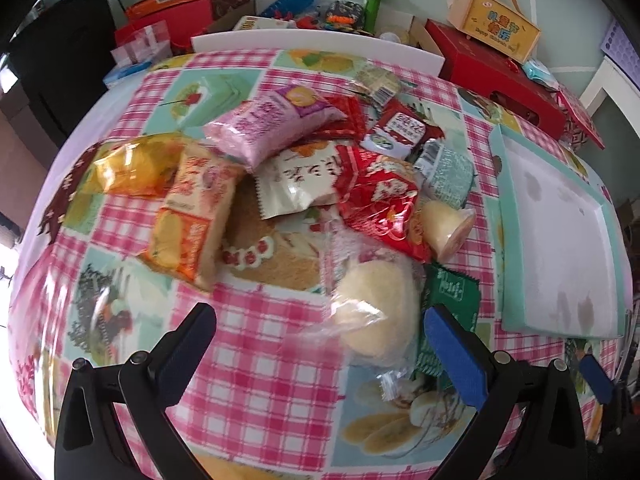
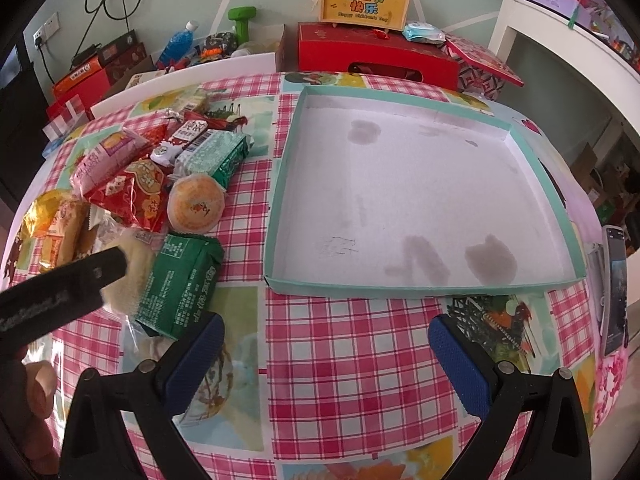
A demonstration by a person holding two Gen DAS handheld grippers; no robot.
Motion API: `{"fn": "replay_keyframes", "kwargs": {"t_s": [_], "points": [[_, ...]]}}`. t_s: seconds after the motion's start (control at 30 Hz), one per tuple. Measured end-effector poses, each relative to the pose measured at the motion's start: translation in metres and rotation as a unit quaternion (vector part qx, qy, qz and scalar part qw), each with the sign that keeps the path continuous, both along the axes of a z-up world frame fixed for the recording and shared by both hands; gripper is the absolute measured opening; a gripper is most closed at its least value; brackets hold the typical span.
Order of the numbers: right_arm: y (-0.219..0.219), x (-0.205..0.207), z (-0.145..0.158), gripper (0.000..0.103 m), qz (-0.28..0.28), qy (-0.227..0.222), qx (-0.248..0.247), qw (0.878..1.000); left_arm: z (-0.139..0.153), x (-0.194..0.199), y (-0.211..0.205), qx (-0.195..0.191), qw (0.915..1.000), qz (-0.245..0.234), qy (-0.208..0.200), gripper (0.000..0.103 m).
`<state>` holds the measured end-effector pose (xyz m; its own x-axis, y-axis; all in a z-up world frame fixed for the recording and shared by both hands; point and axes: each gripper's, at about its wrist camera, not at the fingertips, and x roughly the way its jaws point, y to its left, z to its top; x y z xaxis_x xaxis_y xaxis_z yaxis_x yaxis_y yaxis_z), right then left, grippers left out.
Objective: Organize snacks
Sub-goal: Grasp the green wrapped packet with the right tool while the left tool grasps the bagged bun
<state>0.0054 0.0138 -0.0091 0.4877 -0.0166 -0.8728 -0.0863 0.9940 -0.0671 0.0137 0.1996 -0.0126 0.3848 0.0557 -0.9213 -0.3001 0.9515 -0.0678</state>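
Snacks (image 1: 320,184) lie heaped on my left side of the tabletop (image 2: 344,344), which wears a pink checked cloth. I see a pink packet (image 1: 276,120) on top of the pile, a red packet (image 1: 380,204) beside it, a green packet (image 2: 180,280) at the near edge and a pale round bun in clear wrap (image 1: 376,308) just ahead of my left gripper (image 1: 320,344). Its jaws stand wide apart with nothing between them, hovering low over the cloth. My right gripper (image 2: 326,354) also has its jaws spread and holds nothing. Just beyond it sits a shallow teal-rimmed tray (image 2: 280,184), its white floor bare and stained, well apart from the pile.
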Motion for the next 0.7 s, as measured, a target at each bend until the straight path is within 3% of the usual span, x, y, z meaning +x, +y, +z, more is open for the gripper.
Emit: {"fn": "replay_keyframes", "kwargs": {"t_s": [0.27,0.33,0.5,0.7], "points": [[0.006,0.001,-0.003,0.103,0.008,0.001,-0.006,1.000,-0.023,0.013,-0.006,-0.010,0.9993,-0.006,0.036,0.098],[0.007,0.001,-0.003,0.103,0.009,-0.001,-0.005,1.000,-0.024,0.013,0.000,-0.022,0.9990,0.004,0.039,0.089],[0.009,0.000,-0.001,0.103,0.014,-0.007,0.008,1.000,-0.024,0.007,0.015,-0.044,0.9981,0.022,0.038,0.079],[0.020,-0.002,0.009,0.097,0.036,-0.023,0.043,0.998,-0.021,0.003,0.024,-0.051,0.9975,0.032,0.036,0.078]]}}
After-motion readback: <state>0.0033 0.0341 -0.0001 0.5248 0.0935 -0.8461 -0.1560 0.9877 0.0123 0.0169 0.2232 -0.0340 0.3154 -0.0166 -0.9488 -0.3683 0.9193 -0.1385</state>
